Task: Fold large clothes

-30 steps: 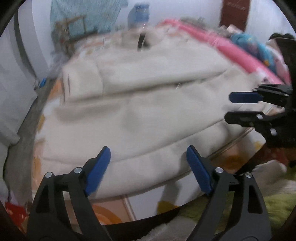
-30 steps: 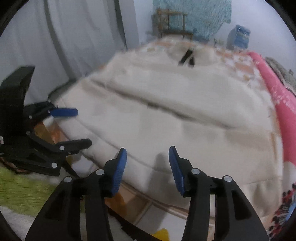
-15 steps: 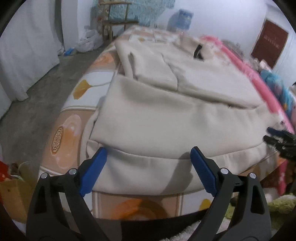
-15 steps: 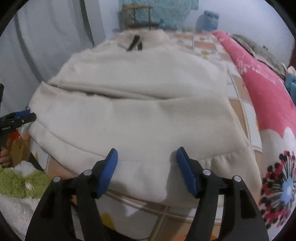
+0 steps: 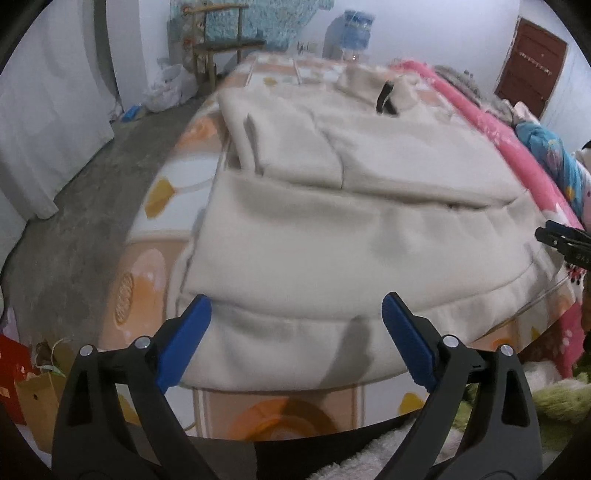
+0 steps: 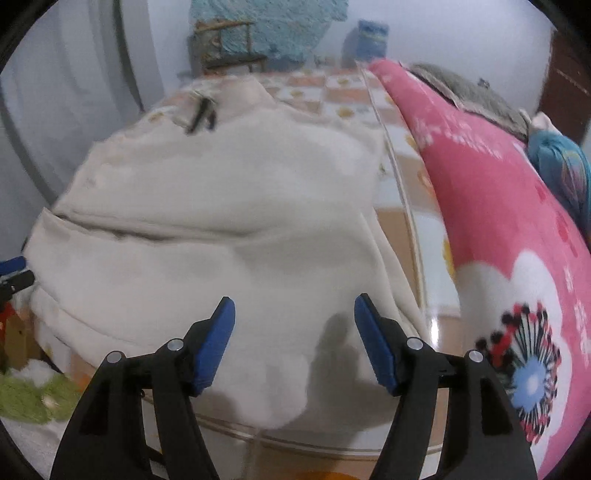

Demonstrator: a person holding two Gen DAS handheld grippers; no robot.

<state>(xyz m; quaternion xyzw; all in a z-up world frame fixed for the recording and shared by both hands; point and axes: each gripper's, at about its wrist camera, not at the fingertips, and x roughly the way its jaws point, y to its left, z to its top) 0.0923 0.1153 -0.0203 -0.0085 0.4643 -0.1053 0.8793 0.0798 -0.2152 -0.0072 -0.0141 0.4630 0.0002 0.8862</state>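
A large cream fleece garment (image 5: 332,229) lies spread on the bed, sleeves folded over its body, hem toward me. It also shows in the right wrist view (image 6: 229,229). My left gripper (image 5: 295,339) is open and empty, just above the hem near the garment's left corner. My right gripper (image 6: 295,339) is open and empty, over the hem near the right corner. The right gripper's tips show at the right edge of the left wrist view (image 5: 565,240); the left gripper's tips show at the left edge of the right wrist view (image 6: 14,277).
The bed has an orange patterned sheet (image 5: 166,206). A pink flowered blanket (image 6: 498,221) lies along its right side. A concrete floor (image 5: 74,221) and white curtain (image 5: 44,110) are left. A wooden chair (image 5: 218,48) and water bottle (image 5: 351,33) stand beyond the bed.
Both grippers have spread apart, the left toward the garment's left corner, the right toward its right corner. Both stay open.
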